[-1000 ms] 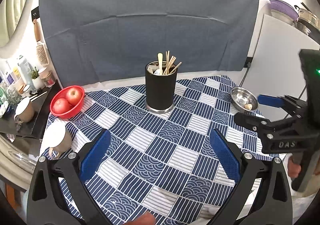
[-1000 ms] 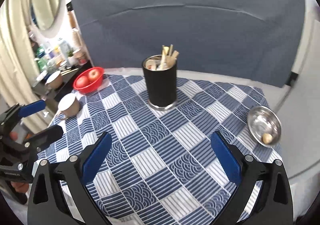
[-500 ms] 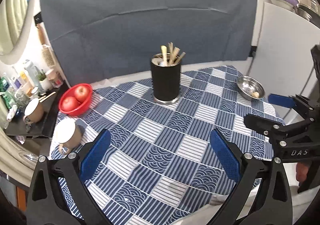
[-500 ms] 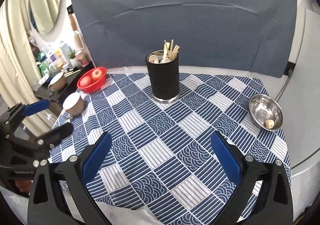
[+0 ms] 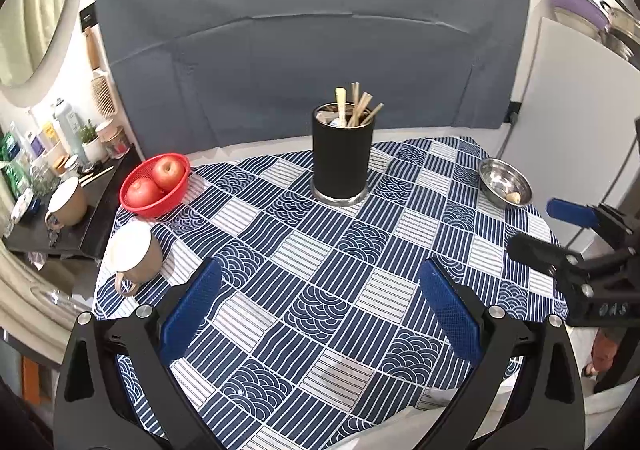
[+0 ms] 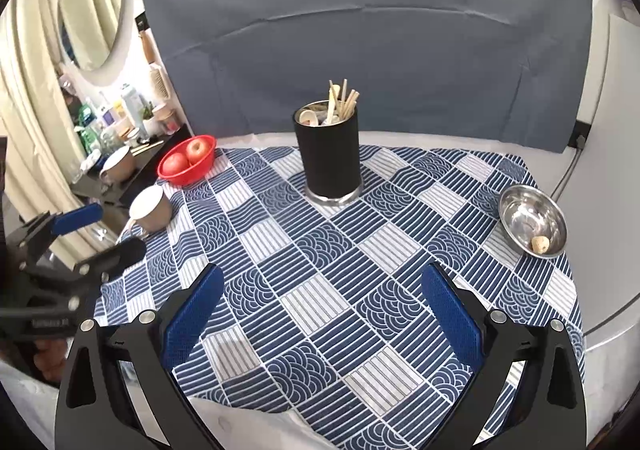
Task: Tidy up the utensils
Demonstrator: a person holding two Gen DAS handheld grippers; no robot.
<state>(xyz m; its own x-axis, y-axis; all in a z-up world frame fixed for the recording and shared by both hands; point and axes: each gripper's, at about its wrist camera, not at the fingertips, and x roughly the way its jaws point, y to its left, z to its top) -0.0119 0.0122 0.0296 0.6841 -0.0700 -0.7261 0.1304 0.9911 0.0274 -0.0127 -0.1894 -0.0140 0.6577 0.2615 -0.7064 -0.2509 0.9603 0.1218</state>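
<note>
Utensils (image 5: 356, 106) all upright in black holder (image 5: 342, 162), mid-bench | left hand-held gripper (image 5: 320, 314) wide open, empty | right hand-held gripper (image 6: 322, 316) same, nothing held

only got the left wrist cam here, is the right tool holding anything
Observer: No, the right tool is wide open, with only tablecloth between its pads.
Operator: any spoons around
Observer: A pale spoon bowl shows inside the left rim of the utensil holder.
Operator: and the other one seen from outside
Observer: The left tool is open and empty, with a hand on its grip.
</note>
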